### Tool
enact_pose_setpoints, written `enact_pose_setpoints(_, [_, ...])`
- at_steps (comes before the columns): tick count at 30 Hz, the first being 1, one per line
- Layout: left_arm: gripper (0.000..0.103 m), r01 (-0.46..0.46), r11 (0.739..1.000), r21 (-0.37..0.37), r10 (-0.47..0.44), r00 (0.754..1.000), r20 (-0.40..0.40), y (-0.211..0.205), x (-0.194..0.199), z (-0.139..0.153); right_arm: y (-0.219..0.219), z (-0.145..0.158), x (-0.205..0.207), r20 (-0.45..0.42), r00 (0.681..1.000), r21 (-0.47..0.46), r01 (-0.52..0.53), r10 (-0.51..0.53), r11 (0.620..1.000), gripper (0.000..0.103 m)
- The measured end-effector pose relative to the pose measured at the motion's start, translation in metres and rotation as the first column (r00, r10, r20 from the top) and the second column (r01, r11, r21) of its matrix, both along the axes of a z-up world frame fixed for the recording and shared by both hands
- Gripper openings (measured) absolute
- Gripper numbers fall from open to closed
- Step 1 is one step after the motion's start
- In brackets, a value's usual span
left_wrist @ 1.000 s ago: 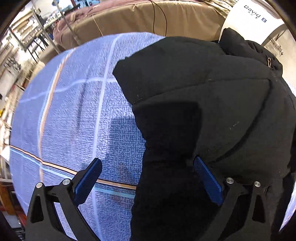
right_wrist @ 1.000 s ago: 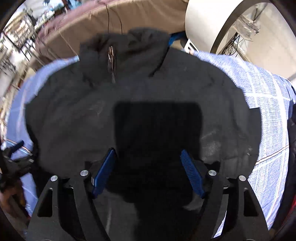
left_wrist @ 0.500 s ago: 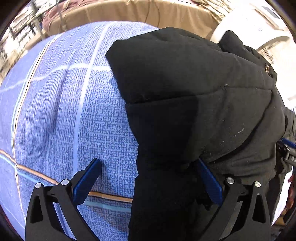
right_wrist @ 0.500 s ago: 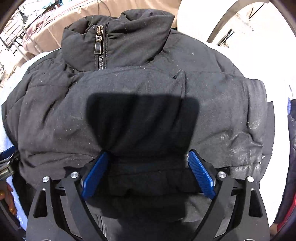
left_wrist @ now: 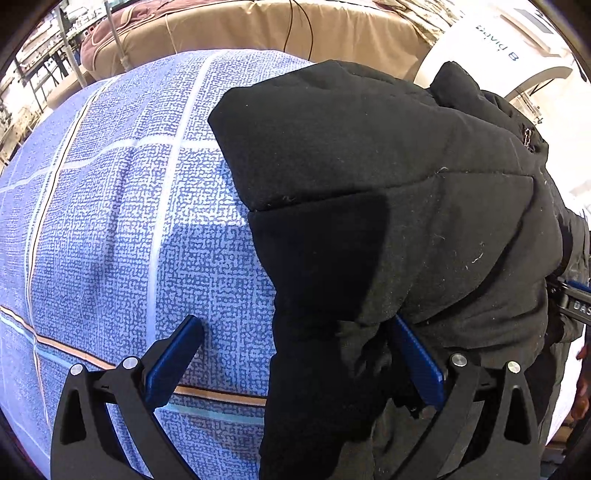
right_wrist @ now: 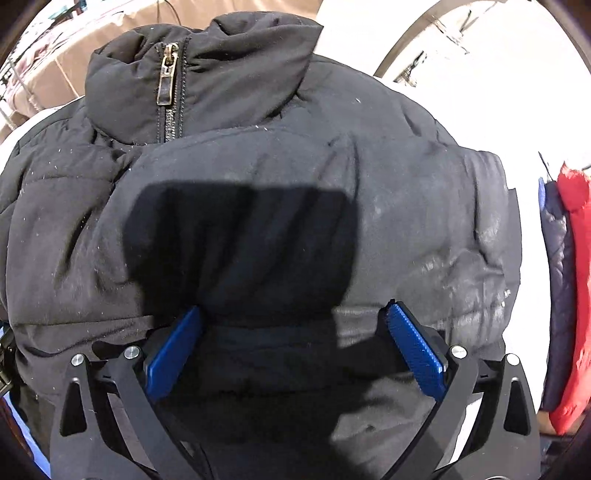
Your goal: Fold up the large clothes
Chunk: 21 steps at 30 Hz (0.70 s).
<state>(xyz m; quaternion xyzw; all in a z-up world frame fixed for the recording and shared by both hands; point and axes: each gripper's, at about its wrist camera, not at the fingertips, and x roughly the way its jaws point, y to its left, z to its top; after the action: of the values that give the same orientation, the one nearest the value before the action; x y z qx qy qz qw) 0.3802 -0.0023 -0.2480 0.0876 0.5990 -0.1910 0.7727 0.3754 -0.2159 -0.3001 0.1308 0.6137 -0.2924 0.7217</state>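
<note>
- Left gripper [left_wrist: 295, 354]: jaws wide apart, angled down over the jacket [left_wrist: 388, 192] edge; right finger under a fold, left finger over the sheet [left_wrist: 110, 221].
- Right gripper [right_wrist: 295, 343]: jaws wide, jacket bulk between them; grip cannot be confirmed.
- Zipper [right_wrist: 166, 74] lies ahead, left.

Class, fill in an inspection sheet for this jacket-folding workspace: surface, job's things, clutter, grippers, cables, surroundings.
Surface: blue checked bedsheet, lightly rumpled.
Job's things: black puffer jacket lying partly folded, collar away from the cameras, zip pull showing at the collar.
Clutter: red and navy garments at the right edge.
Grippers: left gripper open, one finger on the sheet side, the other against the jacket; right gripper open, jacket fabric bulging between its fingers.
Cables: dark cable running down the tan sofa.
Surroundings: white panel with lettering behind.
</note>
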Motion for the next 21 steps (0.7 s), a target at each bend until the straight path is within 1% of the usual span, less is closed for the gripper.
enact_pose_setpoints(2, [0.098, -0.017, 1.0, 0.014, 0.017, 1.0, 0.006, -0.001, 0.002, 0.008, -0.002, 0.005, 0.0, -0.014, 0.999, 0.032, 0.029, -0.029, 0.999, 0.098])
enact_pose_setpoints(4, [0.098, -0.037, 0.999, 0.019, 0.036, 0.999, 0.018, 0.003, -0.002, 0.014, -0.005, 0.01, -0.009, 0.001, 0.997, 0.089, 0.072, -0.073, 0.993, 0.098])
enact_pose_setpoints(6, [0.098, -0.052, 0.999, 0.008, 0.052, 0.998, 0.029, 0.012, -0.009, 0.021, 0.0, 0.014, -0.021, 0.028, 0.994, 0.155, 0.1, -0.105, 0.983, 0.098])
enact_pose_setpoints(7, [0.098, -0.065, 0.998, -0.008, 0.065, 0.997, 0.042, 0.021, -0.015, 0.026, 0.006, 0.014, -0.031, 0.031, 0.993, 0.183, 0.102, -0.11, 0.978, 0.098])
enact_pose_setpoints(8, [0.098, -0.076, 0.997, -0.021, 0.077, 0.996, 0.049, 0.034, -0.021, 0.026, 0.012, 0.013, -0.039, 0.026, 0.995, 0.2, 0.093, -0.1, 0.975, 0.098])
enact_pose_setpoints(10, [0.094, -0.103, 0.994, -0.041, 0.105, 0.994, 0.039, 0.058, -0.038, 0.034, 0.027, 0.01, -0.059, 0.008, 0.998, 0.216, 0.062, -0.066, 0.974, 0.098])
enact_pose_setpoints(13, [0.089, -0.11, 0.994, -0.014, 0.11, 0.994, 0.009, 0.097, -0.075, 0.036, 0.051, 0.007, -0.094, 0.011, 1.0, 0.231, 0.019, -0.022, 0.973, 0.098])
enact_pose_setpoints(15, [0.089, -0.112, 0.994, 0.019, 0.112, 0.994, 0.008, 0.118, -0.112, 0.037, 0.067, 0.001, -0.121, 0.011, 1.0, 0.264, -0.018, 0.016, 0.964, 0.098])
enact_pose_setpoints(17, [0.089, -0.122, 0.99, 0.069, 0.122, 0.992, -0.008, 0.147, -0.148, 0.035, 0.077, -0.003, -0.146, 0.018, 0.999, 0.288, -0.032, 0.028, 0.957, 0.098])
enact_pose_setpoints(18, [0.089, -0.13, 0.987, 0.097, 0.132, 0.991, -0.017, 0.151, -0.169, 0.042, 0.08, -0.003, -0.16, 0.028, 0.999, 0.302, -0.038, 0.031, 0.953, 0.098])
enact_pose_setpoints(20, [0.089, -0.158, 0.977, 0.144, 0.163, 0.986, -0.027, 0.17, -0.201, 0.042, 0.082, -0.001, -0.183, 0.059, 0.998, 0.306, -0.054, 0.038, 0.95, 0.098])
enact_pose_setpoints(21, [0.089, -0.171, 0.973, 0.155, 0.178, 0.984, -0.031, 0.177, -0.215, 0.041, 0.081, 0.002, -0.195, 0.08, 0.996, 0.297, -0.071, 0.049, 0.952, 0.098])
